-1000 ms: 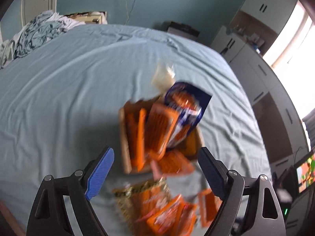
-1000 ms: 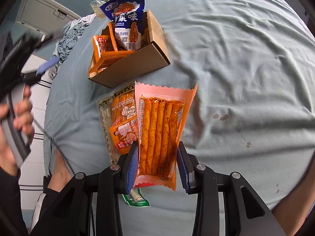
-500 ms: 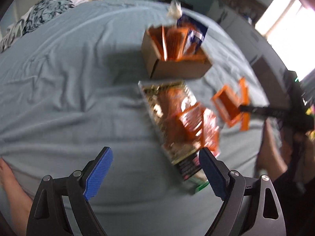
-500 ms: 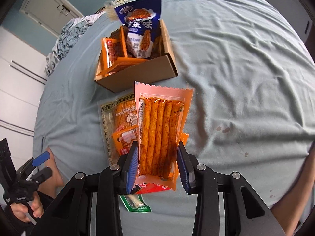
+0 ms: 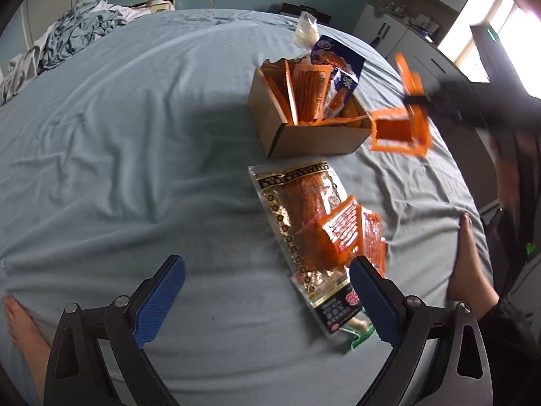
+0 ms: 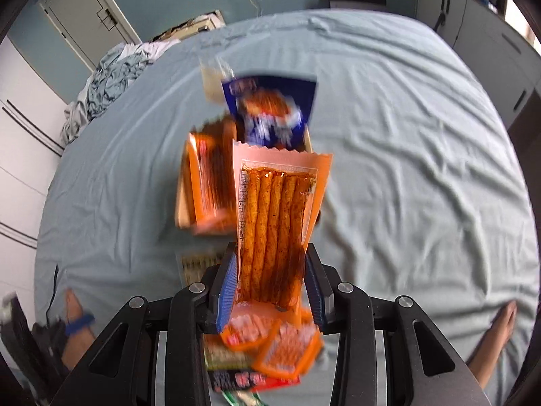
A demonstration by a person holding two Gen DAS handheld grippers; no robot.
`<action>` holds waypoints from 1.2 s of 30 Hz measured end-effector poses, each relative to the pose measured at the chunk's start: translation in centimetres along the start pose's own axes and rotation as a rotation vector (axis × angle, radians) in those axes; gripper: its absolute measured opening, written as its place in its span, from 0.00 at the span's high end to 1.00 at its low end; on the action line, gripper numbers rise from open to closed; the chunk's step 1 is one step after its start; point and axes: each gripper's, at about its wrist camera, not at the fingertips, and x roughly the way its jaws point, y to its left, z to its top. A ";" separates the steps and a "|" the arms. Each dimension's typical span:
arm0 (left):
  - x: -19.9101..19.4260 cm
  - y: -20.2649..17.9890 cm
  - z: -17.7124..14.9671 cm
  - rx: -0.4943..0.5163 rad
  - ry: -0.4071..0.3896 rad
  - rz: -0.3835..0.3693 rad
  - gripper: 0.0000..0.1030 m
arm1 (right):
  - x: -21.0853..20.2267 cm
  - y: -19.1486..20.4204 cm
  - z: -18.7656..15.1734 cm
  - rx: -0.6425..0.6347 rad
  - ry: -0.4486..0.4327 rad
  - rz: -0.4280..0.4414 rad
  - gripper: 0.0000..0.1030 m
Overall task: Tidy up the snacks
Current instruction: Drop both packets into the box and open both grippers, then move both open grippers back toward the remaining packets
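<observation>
A cardboard box [image 5: 304,135] on the bed holds several orange packs and a blue pack [image 5: 341,74]. My right gripper [image 6: 270,291] is shut on an orange pack of spicy sticks [image 6: 274,223] and holds it in the air in front of the box [image 6: 184,203]. In the left wrist view that pack [image 5: 399,128] hangs beside the box's right end. My left gripper [image 5: 267,291] is open and empty above the sheet. A gold-edged pack [image 5: 304,223] with small orange packs [image 5: 345,233] on it lies in front of the box.
The bed is covered by a pale blue sheet [image 5: 135,169]. Crumpled bedding [image 5: 67,40] lies at the far left corner. Cabinets [image 5: 405,23] stand to the right of the bed. The person's bare feet [image 5: 20,331] rest at the near edge.
My right gripper has lifted the stick pack off the bed and carried it toward the box. My left gripper has pulled back and tilted, so the snacks sit farther away.
</observation>
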 end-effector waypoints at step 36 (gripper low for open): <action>1.2 -1.2 -3.9 0.269 0.084 0.117 0.04 | 6.9 -8.1 -20.4 0.180 0.455 -0.152 0.28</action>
